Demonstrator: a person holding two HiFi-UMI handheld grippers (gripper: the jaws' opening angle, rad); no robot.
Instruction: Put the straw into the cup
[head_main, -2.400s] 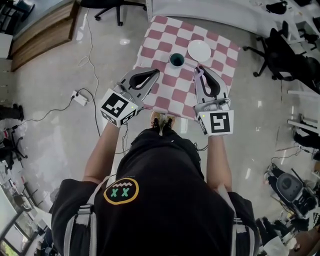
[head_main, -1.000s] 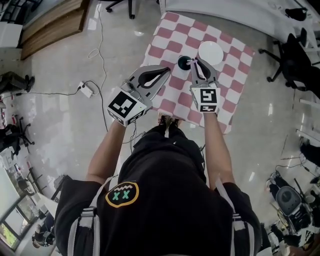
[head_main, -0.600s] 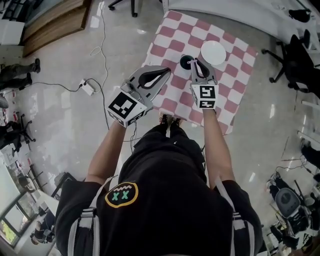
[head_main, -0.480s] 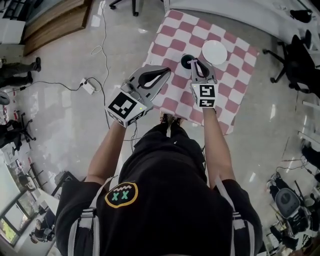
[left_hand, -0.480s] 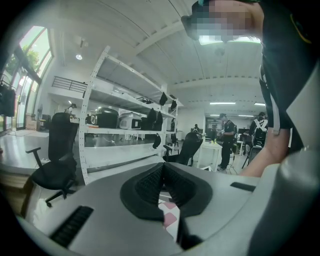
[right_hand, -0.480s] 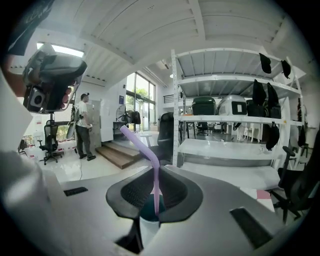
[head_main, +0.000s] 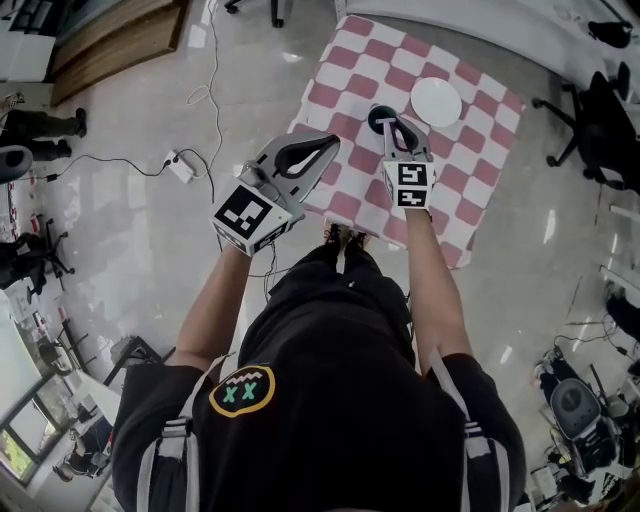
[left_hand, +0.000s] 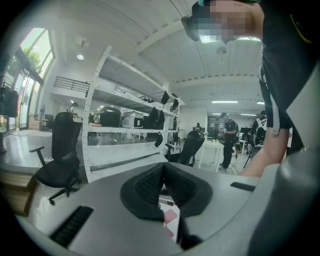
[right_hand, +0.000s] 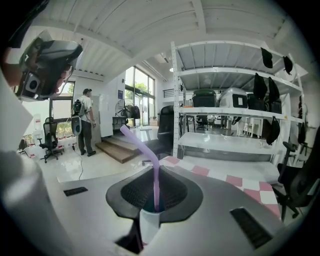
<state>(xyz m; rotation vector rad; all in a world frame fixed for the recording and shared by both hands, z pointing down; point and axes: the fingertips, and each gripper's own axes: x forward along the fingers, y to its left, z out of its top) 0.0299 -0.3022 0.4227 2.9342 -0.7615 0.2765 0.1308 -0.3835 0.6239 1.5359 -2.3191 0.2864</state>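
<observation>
Straw (right_hand: 156, 186) in R hand-held gripper (right_hand: 156, 172), tip prob. in cup (right_hand: 148, 226).

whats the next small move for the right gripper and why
Probably open the right gripper and let the straw drop. Its jaws are shut on the straw, which stands nearly upright with its lower end inside the rim of the cup, right below the jaws. How deep the end sits is hard to tell, so a slight lowering first may be safer.
</observation>
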